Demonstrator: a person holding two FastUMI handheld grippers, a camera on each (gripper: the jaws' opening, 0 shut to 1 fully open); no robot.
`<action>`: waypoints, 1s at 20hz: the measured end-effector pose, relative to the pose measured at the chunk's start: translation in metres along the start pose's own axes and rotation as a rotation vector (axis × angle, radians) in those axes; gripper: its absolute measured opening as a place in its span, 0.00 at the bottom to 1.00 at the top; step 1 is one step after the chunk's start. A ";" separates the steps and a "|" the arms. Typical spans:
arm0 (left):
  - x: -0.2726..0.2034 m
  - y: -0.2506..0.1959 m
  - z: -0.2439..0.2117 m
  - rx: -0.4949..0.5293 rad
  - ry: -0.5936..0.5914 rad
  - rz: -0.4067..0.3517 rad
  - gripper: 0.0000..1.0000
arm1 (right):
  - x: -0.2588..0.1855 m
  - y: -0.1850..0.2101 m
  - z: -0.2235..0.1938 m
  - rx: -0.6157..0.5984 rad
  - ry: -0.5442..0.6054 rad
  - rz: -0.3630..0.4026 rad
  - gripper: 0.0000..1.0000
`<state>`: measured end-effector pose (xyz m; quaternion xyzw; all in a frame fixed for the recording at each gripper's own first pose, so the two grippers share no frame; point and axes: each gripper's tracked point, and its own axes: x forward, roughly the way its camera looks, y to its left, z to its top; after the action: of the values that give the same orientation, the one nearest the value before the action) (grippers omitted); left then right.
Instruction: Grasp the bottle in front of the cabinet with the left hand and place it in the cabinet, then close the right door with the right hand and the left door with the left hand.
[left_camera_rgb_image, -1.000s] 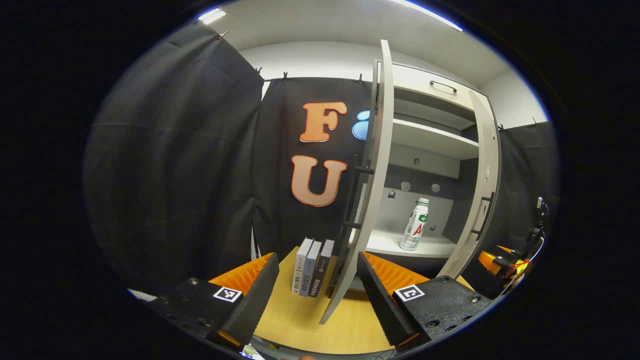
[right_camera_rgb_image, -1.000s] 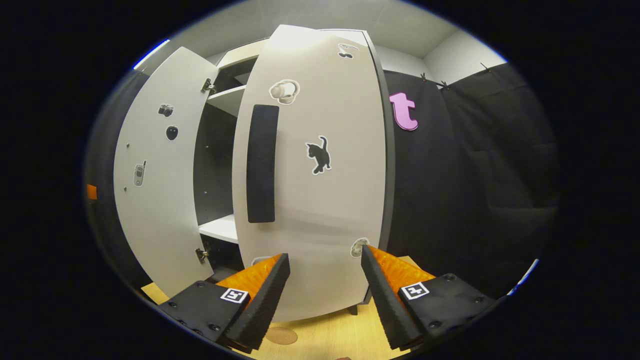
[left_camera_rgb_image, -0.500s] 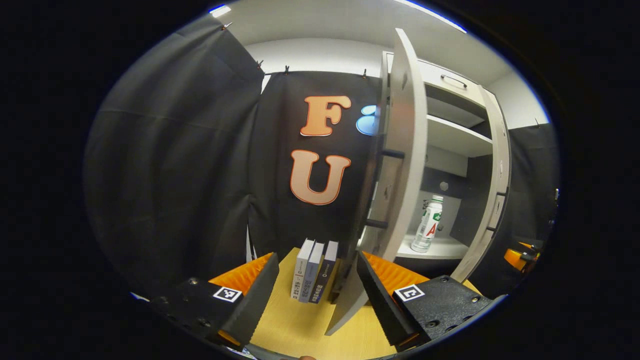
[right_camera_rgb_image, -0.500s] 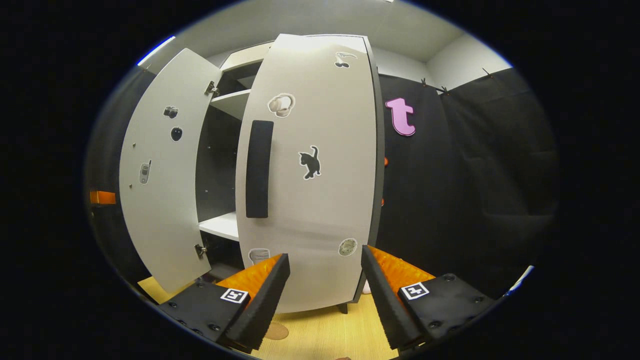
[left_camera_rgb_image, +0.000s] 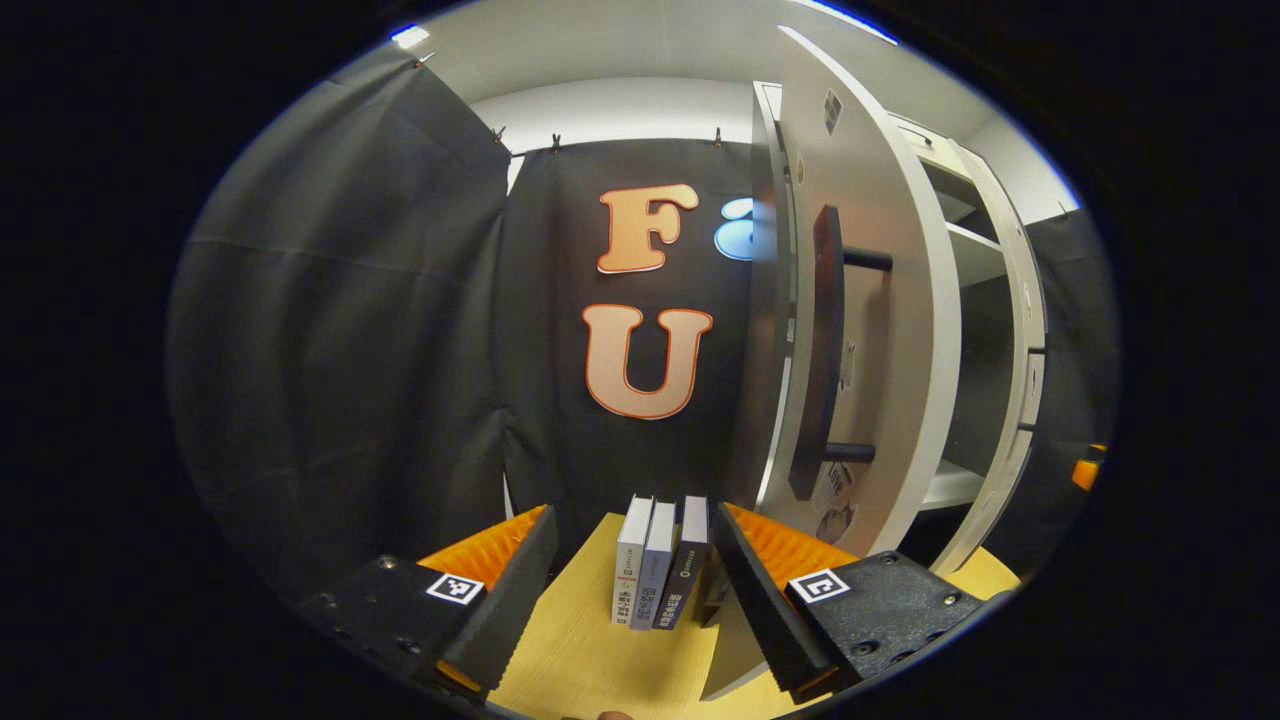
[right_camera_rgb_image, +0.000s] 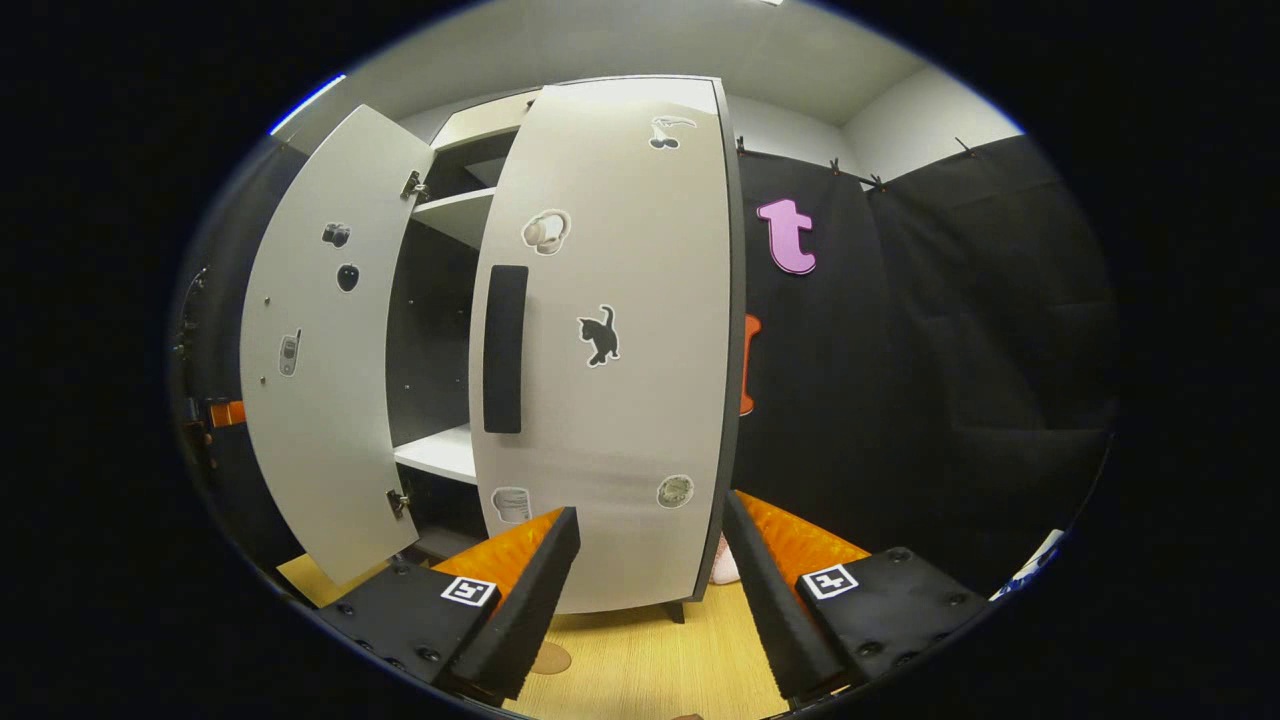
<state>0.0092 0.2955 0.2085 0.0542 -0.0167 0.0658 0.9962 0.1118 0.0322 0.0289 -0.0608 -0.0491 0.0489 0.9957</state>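
In the left gripper view the cabinet's left door (left_camera_rgb_image: 890, 300) stands ajar, showing me its outer face and long dark handle (left_camera_rgb_image: 825, 350). My left gripper (left_camera_rgb_image: 635, 590) is open, low beside that door's bottom edge, with nothing between its fingers. The door hides the bottle. Behind it are the white shelf (left_camera_rgb_image: 950, 485) and the right door (left_camera_rgb_image: 1020, 350). In the right gripper view the right door (right_camera_rgb_image: 610, 350), with stickers and a dark handle (right_camera_rgb_image: 505, 350), is swung nearly shut. My right gripper (right_camera_rgb_image: 650, 590) is open just before its lower edge. The left door (right_camera_rgb_image: 320, 350) shows its inner face.
Three books (left_camera_rgb_image: 660, 575) stand upright on the wooden table (left_camera_rgb_image: 590, 670) just left of the cabinet, between my left fingers. A small pale object (right_camera_rgb_image: 725, 570) lies by the cabinet's right foot. Black cloth walls close in both sides.
My left gripper has swung round to the left door's outer side, so the bottle has gone out of sight. The right door has drawn away from my right gripper, further towards shut.
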 end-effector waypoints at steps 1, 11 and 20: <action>0.003 -0.003 -0.002 -0.001 0.001 -0.010 0.94 | -0.002 -0.003 0.001 -0.001 -0.004 -0.004 0.89; 0.015 -0.015 -0.013 0.012 0.014 -0.011 0.95 | -0.010 -0.017 -0.008 0.015 0.013 -0.036 0.95; 0.006 -0.042 -0.023 -0.012 0.044 -0.059 0.92 | -0.008 -0.012 -0.004 0.035 -0.003 -0.037 0.95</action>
<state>0.0214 0.2571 0.1810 0.0471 0.0063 0.0372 0.9982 0.1053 0.0192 0.0256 -0.0425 -0.0511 0.0314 0.9973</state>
